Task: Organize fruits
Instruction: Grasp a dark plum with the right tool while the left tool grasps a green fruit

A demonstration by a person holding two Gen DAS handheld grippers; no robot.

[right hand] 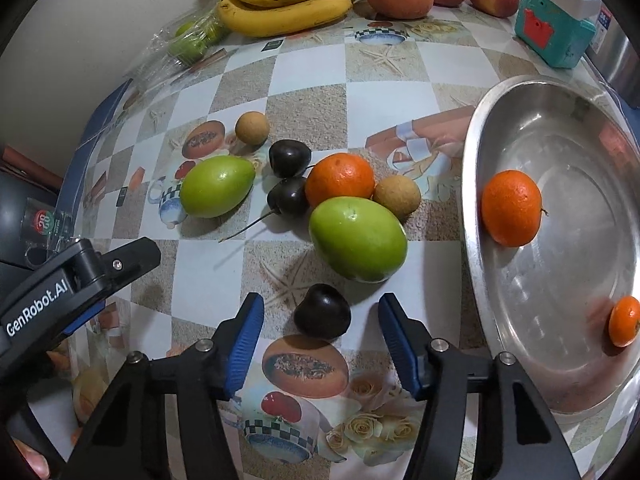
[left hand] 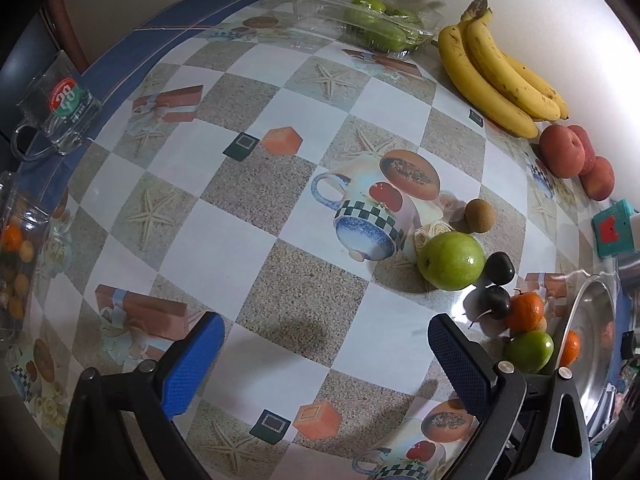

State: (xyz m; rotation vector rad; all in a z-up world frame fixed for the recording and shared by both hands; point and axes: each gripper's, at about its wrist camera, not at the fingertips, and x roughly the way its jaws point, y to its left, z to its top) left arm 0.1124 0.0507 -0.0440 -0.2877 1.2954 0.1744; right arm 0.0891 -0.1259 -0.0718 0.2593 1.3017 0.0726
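Observation:
A dark plum (right hand: 322, 317) lies on the checked tablecloth between the blue pads of my right gripper (right hand: 322, 300), with a gap on each side, so the gripper is open. Just beyond it are a big green fruit (right hand: 358, 239), an orange (right hand: 340, 179), two more dark plums (right hand: 289, 157), two brown round fruits (right hand: 397, 196) and a second green fruit (right hand: 217, 186). A steel bowl (right hand: 476, 152) on the right holds a large orange (right hand: 511, 208) and a small one (right hand: 624, 321). My left gripper (left hand: 325, 322) hangs open over bare cloth, with nothing between its fingers.
Bananas (left hand: 496, 76) and peaches (left hand: 562, 152) lie along the far wall. A clear plastic box with green fruits (left hand: 376, 24) stands at the back. A glass mug (left hand: 60, 108) sits at the left edge. A teal box (right hand: 554, 28) stands behind the bowl.

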